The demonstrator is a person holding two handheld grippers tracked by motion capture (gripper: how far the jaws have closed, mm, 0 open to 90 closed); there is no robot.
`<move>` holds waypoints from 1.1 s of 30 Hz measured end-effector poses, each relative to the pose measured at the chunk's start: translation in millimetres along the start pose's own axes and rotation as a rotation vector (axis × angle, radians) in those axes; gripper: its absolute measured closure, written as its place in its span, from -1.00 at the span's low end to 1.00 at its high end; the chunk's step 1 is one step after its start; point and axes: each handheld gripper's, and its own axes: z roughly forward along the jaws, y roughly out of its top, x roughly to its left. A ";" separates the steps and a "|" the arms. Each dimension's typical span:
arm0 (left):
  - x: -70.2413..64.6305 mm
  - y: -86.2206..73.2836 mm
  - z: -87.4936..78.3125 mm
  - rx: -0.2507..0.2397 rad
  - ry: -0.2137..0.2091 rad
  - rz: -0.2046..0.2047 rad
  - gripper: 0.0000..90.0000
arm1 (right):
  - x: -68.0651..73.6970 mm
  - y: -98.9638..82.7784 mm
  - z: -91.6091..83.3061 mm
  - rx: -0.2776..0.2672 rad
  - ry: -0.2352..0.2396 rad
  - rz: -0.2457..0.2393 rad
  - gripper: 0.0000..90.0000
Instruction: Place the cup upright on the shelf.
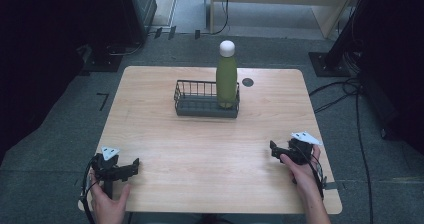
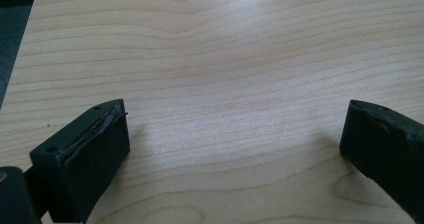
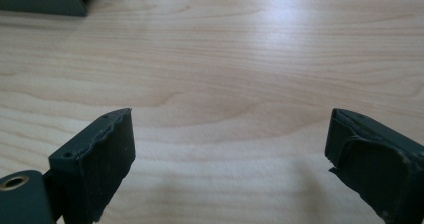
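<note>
A: Green bottle [image 1: 226, 80] with a white cap [image 1: 227, 47] stands up tall in the right end of the dark wire basket [image 1: 195, 100], far back on the wooden counter [image 1: 210, 149].

B: Where are the claws?

A: The left claw [image 1: 131, 168] sits near the front left corner of the counter. The right claw [image 1: 273, 149] sits near the front right edge. Both are well apart from the bottle.

B: Are they holding anything?

A: No. In the left gripper view the left claw [image 2: 235, 134] is spread wide with bare wood between its two black sides. The right claw [image 3: 230, 144] looks the same in the right gripper view, wide and with nothing in it.

B: What could go wrong?

A: I think the bottle could tip. It is tall and thin, and the basket wall is low, so it only guards the bottom part. A bump up high could knock it over.

B: Anything else?

A: The bottle looks smooth and round. A claw that squeezes off to one side may let it slip or spin. Lifting it crooked could catch the basket and drag it along
</note>
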 end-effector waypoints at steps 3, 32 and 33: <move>0.0 0.0 0.0 0.000 0.000 0.000 -1.00 | -4.1 -6.0 -5.0 0.003 -0.009 -0.004 -0.87; 0.0 -0.1 0.0 0.000 0.000 0.000 -1.00 | -30.3 -43.9 -41.8 0.093 -0.101 -0.028 -0.91; 0.0 -0.1 0.0 0.000 0.000 0.000 -1.00 | -31.2 -44.9 -43.0 0.094 -0.102 -0.032 -0.93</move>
